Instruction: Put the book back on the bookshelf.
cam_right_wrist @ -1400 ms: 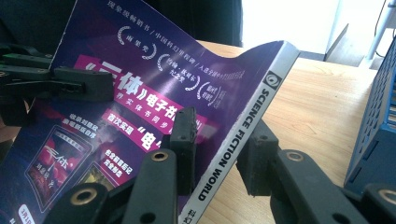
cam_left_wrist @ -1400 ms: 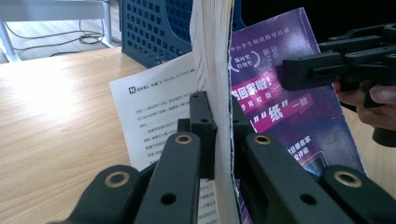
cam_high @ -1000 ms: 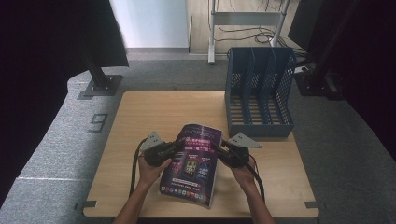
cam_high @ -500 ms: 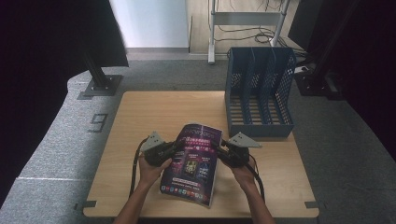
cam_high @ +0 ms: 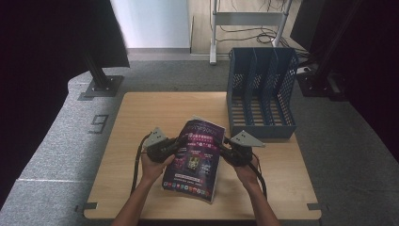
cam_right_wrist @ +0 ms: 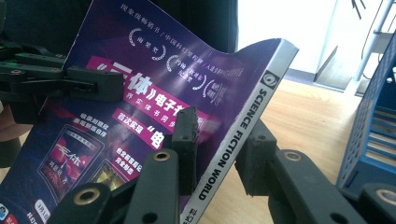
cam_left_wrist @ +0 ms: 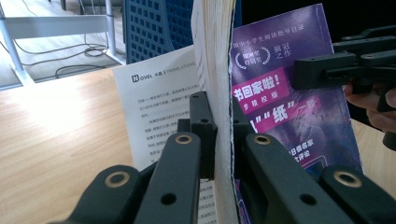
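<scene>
**Two grippers, one magazine, held off the desk**

Both grippers grip the glossy purple paperback magazine [cam_high: 195, 157] from opposite edges. Left gripper [cam_high: 175, 144]: jaws clamped on the page-edge side, paper sandwiched between them. Right gripper [cam_high: 225, 146]: jaws clamped across the white-lettered spine. Magazine is tilted, raised above the light wooden desk [cam_high: 141, 113], near its front middle. A two-sided hold probably keeps the floppy block from sagging or fanning open.

The blue perforated plastic file rack [cam_high: 261, 92] sits at the desk's far right, slots facing up and looking empty. A white printed sheet [cam_left_wrist: 156, 100] lies under the magazine.
</scene>
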Available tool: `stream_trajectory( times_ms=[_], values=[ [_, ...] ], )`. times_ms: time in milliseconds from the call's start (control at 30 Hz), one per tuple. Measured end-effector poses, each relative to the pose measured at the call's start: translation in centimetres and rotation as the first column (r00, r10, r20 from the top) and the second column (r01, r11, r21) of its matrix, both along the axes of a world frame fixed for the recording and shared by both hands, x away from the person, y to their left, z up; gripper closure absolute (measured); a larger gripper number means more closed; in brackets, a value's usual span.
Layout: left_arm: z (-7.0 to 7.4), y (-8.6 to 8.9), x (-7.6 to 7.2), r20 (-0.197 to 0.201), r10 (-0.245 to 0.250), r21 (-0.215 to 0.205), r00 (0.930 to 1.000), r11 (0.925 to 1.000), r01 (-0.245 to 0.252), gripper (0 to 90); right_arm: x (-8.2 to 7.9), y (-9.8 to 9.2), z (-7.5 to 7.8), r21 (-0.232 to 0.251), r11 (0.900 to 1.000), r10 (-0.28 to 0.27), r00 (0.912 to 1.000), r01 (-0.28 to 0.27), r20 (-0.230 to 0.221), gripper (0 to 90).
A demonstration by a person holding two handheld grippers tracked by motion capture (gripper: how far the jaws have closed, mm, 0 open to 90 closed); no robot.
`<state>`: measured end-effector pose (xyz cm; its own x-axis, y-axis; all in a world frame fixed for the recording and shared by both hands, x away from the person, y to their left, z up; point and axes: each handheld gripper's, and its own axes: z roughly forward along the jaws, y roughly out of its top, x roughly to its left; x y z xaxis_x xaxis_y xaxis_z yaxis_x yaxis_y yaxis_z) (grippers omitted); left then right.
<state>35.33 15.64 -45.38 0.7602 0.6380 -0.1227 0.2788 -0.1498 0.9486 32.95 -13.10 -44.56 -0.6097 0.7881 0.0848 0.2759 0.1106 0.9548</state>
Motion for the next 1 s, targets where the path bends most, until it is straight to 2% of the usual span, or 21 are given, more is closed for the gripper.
stream_trajectory(
  times_ms=[100,200,367,433,800,1000],
  values=[
    [0.7,-0.3,0.3,0.018,0.003,0.011,0.9998,0.9999,-0.003,86.9,0.2,-0.3,0.5,0.002,1.000,-0.006,0.9995,0.006,0.030,70.8],
    [1.6,-0.6,0.7,0.035,0.010,0.017,0.9993,0.9998,-0.011,86.9,0.5,-0.4,0.8,0.005,1.000,-0.010,0.9991,0.010,0.041,71.1],
    [2.7,-0.9,1.0,0.061,0.022,0.012,0.9979,0.9997,-0.022,86.8,0.7,-0.4,2.0,-0.008,1.000,-0.016,0.9963,0.016,0.085,72.2],
    [2.7,-1.0,1.1,0.061,0.022,0.010,0.9979,0.9997,-0.022,86.8,0.8,-0.6,2.4,-0.007,1.000,-0.015,0.9952,0.016,0.097,73.0],
    [2.5,-0.9,1.1,0.069,0.028,0.012,0.9972,0.9995,-0.028,86.7,0.8,-0.5,2.3,-0.012,1.000,-0.013,0.9935,0.014,0.113,73.5],
    [3.4,-1.0,1.5,0.088,0.036,0.030,0.9955,0.9988,-0.039,86.7,1.0,-0.2,3.1,-0.019,1.000,-0.011,0.9910,0.014,0.134,73.8]
  ],
)
